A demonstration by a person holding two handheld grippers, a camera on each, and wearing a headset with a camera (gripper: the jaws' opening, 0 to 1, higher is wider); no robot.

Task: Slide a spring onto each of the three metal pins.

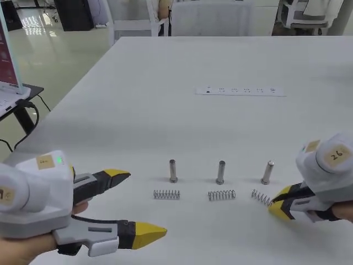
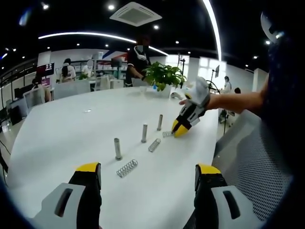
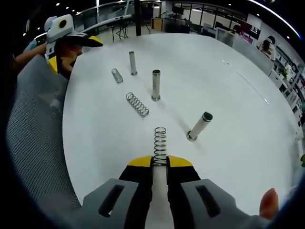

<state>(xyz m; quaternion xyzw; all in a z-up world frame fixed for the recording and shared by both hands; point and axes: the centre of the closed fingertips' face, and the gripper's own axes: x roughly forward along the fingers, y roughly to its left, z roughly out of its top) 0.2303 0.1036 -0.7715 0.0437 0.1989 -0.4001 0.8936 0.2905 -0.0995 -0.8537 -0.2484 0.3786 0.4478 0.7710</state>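
Right gripper (image 3: 160,163): jaws clenched on end of rightmost spring (image 3: 160,140), near table (image 1: 165,110) front edge. Left gripper (image 1: 142,203): jaws spread, empty.

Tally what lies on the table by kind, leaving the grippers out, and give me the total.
Metal pins: 3
Springs: 3, one with its end between the jaws of the right gripper
Power strip: 1
Total: 7
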